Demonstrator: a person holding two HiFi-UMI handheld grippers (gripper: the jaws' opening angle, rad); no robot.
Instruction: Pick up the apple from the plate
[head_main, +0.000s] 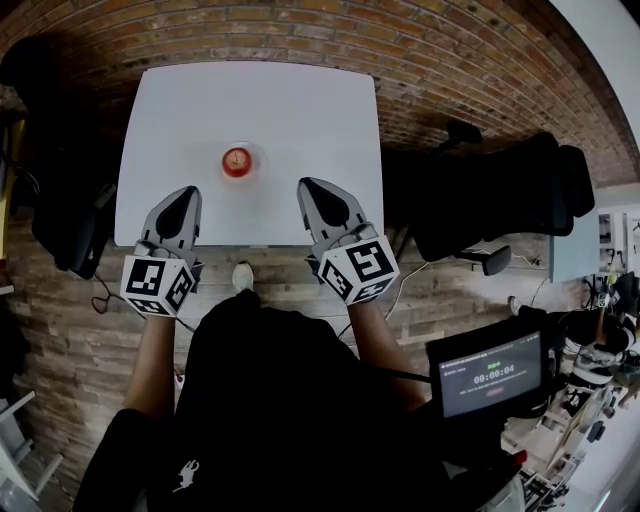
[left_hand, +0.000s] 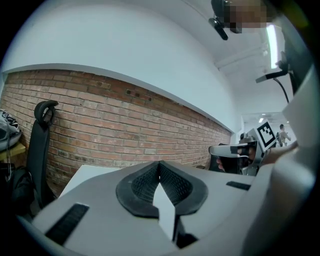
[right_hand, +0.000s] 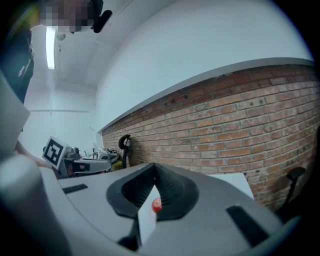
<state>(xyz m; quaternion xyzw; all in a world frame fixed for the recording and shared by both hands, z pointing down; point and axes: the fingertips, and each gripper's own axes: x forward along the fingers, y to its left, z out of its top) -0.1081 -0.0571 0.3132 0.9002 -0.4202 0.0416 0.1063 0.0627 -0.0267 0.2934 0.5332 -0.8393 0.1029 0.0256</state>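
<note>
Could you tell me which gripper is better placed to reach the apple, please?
Probably the right gripper: its own view shows the round red apple straight ahead, while the left gripper points past it. Both are shut.

One apple (head_main: 236, 161), one plate (head_main: 260, 166), one white table (head_main: 300, 105), two grippers (head_main: 184, 196) (head_main: 310, 189), one screen (head_main: 492, 375).

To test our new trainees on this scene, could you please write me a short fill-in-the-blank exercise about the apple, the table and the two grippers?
1. The apple sits on a ___ on the white table.
2. The left gripper and the right gripper both have their jaws ___.
3. The wall beyond the table is built of ___.
Missing words: plate; shut; brick.
</note>
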